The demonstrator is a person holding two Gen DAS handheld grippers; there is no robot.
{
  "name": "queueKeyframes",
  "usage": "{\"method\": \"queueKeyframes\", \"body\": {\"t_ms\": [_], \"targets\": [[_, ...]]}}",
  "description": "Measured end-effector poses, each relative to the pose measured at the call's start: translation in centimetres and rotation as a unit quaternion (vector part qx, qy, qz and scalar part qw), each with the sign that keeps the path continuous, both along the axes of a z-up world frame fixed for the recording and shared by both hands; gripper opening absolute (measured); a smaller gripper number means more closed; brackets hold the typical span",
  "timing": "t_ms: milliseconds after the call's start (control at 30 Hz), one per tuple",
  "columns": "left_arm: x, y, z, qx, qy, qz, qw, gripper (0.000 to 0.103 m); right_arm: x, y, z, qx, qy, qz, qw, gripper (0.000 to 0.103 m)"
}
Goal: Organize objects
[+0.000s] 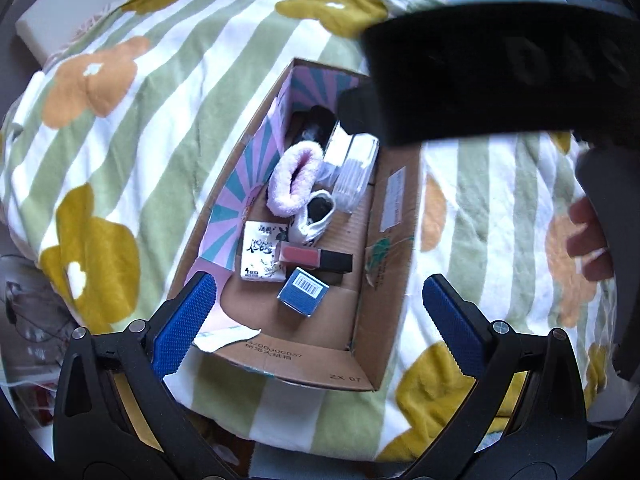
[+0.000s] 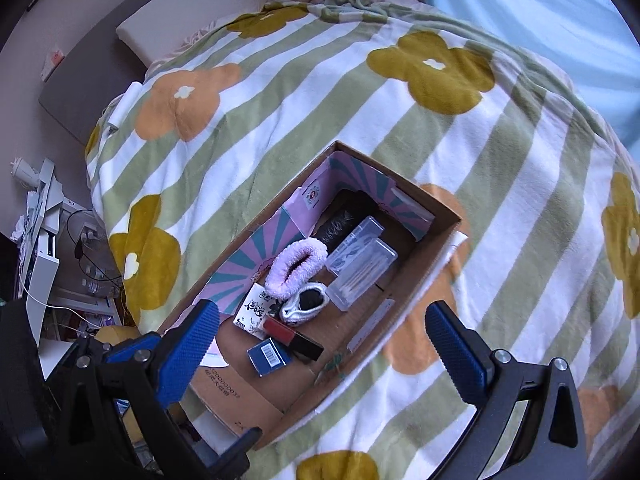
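above cardboard box (image 2: pixel 436 216) — both grippers agape

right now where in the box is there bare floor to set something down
Bare floor of the cardboard box: the near end, in front of the blue barcode box, and a strip between the clear cases and the right wall. The left side is crowded.

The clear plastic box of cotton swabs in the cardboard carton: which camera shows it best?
The right wrist view: the clear plastic swab box lies fully visible. In the left wrist view a dark blurred object hides its far end.

Socks (image 2: pixel 295 266), boxes (image 2: pixel 269 356) — in carton (image 2: pixel 404 322).
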State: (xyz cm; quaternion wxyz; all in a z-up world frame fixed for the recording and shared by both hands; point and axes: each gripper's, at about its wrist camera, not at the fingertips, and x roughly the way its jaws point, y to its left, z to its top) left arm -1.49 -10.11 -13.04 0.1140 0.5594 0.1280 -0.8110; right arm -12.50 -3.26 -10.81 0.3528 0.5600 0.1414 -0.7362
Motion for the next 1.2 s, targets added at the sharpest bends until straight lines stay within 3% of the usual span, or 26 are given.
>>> {"method": "queueKeyframes", "body": {"t_ms": [367, 733, 1000, 1200], "targets": [[-0.1, 2.5, 4.8, -0.007, 0.031, -0.053, 0.9981, 0.103, 3.5, 11.2, 5.9, 0.006, 0.042, -0.148, 0.988, 0.103], [-2.0, 7.2, 7.0, 0.01, 0.066, -0.13, 0.9893, 0.103, 7.7, 21.3, 5.4, 0.036, 0.058, -0.299, 0.952, 0.103], [-2.4, 10.0, 7.1, 0.013, 0.073, -0.164, 0.9836, 0.103, 8.9, 24.4, 4.9, 0.039, 0.055, -0.35, 0.934, 0.103], [-2.8, 10.8, 7.6, 0.008, 0.081, -0.175, 0.9811, 0.103, 9.0, 25.1, 5.4, 0.035, 0.064, -0.36, 0.93, 0.103]]}}
